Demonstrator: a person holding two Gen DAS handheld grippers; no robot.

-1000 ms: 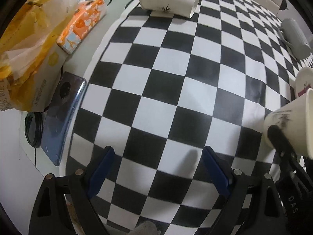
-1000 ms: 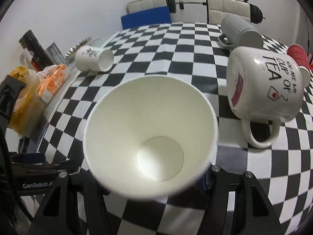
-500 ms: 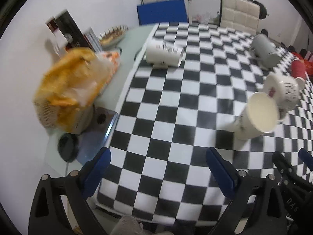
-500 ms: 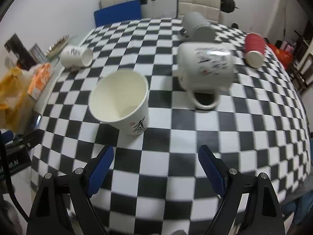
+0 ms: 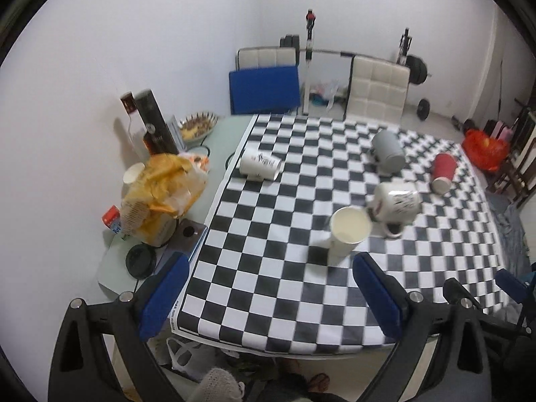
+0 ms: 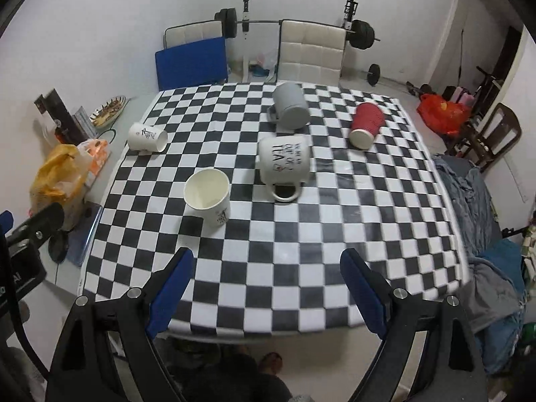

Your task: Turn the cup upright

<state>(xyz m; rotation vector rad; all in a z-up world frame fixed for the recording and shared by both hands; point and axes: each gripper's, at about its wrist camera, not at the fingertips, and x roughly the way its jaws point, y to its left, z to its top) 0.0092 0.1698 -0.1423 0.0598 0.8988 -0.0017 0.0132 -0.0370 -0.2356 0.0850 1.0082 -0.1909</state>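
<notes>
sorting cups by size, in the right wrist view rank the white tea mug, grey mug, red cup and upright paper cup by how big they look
1. white tea mug
2. upright paper cup, nearer the camera, so unsure
3. grey mug and red cup look alike; both lie farther off

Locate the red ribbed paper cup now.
The red ribbed paper cup lies on its side at the checkered table's far right, right of the grey mug.

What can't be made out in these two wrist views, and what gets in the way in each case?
- Small print on the upright paper cup: too small and blurred in the right wrist view; in the left wrist view it faces away.
- White mug lettering: motion-blurred in the left wrist view.
- Phone: partly covered by the left gripper's body in the right wrist view.
- Floor under the table: hidden by the checkered cloth in both.
</notes>
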